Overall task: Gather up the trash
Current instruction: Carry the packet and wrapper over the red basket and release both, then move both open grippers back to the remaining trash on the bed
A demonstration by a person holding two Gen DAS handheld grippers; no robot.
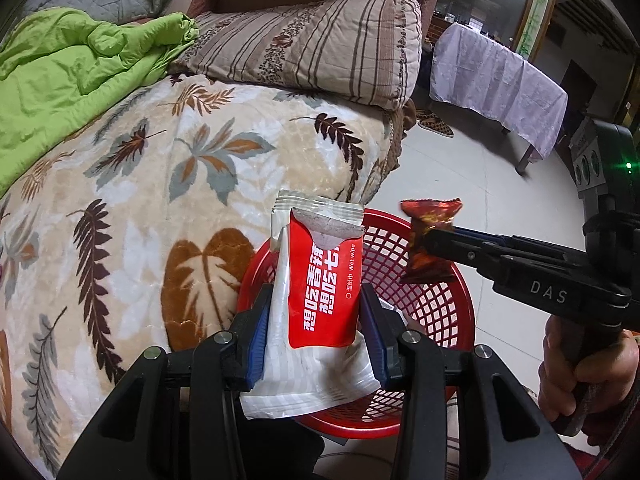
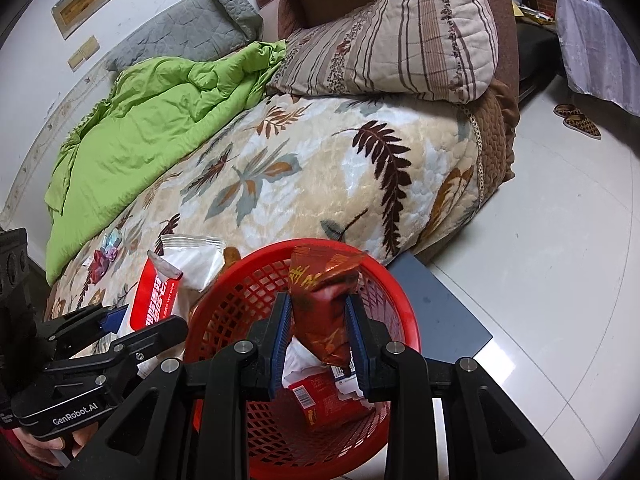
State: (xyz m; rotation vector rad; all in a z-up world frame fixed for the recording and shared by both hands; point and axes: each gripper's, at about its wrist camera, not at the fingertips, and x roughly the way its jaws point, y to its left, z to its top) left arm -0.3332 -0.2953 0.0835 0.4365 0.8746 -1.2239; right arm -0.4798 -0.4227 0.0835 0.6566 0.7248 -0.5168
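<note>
- Left tool (image 1: 320, 320), in the left wrist view, squeezes a red and white wet wipe pack (image 1: 320, 280) between its blue pads, and the pack stands up tall.
- Just behind and under this tool is the red basket (image 1: 440, 320), and the pack hangs over its near rim.
- To this tool's right, the right tool (image 1: 426, 242) pokes in from the side and pinches a dark red snack wrapper (image 1: 430, 240) above the basket.
- A hand (image 1: 580, 372) holds that tool's handle.
- To the left and ahead of the left tool lies the bed with a leaf blanket (image 1: 160, 200), a green quilt (image 1: 72, 80) and a striped pillow (image 1: 320, 44).

- Right tool (image 2: 318, 332), in the right wrist view, grips the dark red snack wrapper (image 2: 324, 300) between its blue pads.
- Right below this tool is the red basket (image 2: 224, 300), with more trash in it: a red packet (image 2: 324, 404) and some white paper (image 2: 300, 360).
- To this tool's left, the left tool (image 2: 120, 320) holds the wet wipe pack (image 2: 160, 292) beside the basket rim.
- Farther left, small candy wrappers (image 2: 106, 252) lie on the leaf blanket (image 2: 320, 172).
- Ahead to the right, slippers (image 2: 576, 120) sit on the floor.
</note>
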